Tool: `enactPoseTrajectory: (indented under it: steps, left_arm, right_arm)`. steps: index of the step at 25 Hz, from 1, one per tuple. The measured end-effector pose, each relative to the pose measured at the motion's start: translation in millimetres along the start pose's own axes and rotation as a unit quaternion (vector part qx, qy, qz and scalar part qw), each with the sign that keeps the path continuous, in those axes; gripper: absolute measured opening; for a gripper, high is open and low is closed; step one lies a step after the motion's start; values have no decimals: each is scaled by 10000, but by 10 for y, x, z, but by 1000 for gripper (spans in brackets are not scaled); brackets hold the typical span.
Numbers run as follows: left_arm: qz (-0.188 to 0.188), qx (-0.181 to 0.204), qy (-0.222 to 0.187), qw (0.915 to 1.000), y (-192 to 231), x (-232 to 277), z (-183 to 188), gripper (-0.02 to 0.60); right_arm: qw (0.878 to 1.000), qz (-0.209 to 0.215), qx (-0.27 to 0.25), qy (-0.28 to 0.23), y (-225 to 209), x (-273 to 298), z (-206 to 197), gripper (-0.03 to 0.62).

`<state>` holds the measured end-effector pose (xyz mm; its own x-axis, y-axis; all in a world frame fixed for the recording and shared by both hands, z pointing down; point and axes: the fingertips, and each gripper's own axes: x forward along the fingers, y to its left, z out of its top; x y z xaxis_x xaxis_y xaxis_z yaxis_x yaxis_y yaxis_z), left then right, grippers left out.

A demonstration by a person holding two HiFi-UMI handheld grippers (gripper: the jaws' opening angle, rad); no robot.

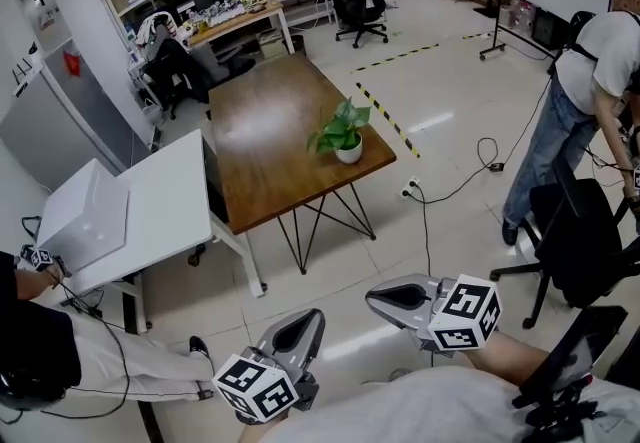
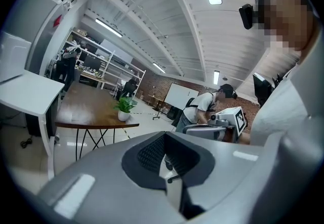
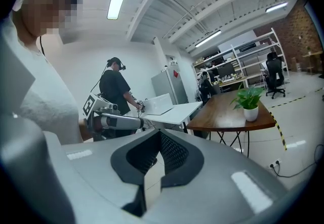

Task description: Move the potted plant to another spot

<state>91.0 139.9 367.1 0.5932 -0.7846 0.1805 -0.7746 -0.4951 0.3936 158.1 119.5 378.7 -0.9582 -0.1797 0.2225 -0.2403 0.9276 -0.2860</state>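
The potted plant (image 1: pixel 342 131), green leaves in a small white pot, stands near the right front corner of the brown wooden table (image 1: pixel 260 146). It also shows far off in the left gripper view (image 2: pixel 124 107) and in the right gripper view (image 3: pixel 249 100). Both grippers are held low in front of me, over the floor and well short of the table. My left gripper (image 1: pixel 310 316) (image 2: pixel 167 167) has its jaws together with nothing between them. My right gripper (image 1: pixel 372 299) (image 3: pixel 152 172) is shut and empty too. Each points roughly toward the table.
A white table (image 1: pixel 165 196) with a white box (image 1: pixel 90 211) stands left of the wooden one. A person (image 1: pixel 580 101) bends over a black office chair (image 1: pixel 590 241) at the right. Cables (image 1: pixel 470 171) trail on the tiled floor. Another person (image 1: pixel 60 351) stands at the lower left.
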Motion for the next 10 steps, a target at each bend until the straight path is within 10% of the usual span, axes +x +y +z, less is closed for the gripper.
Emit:
enactPoseTrajectory:
  steps: [10]
  left_arm:
    - [-62, -10, 112, 9999, -118, 203, -80, -5]
  right_arm:
    - [9999, -98, 119, -29, -125, -217, -64, 3]
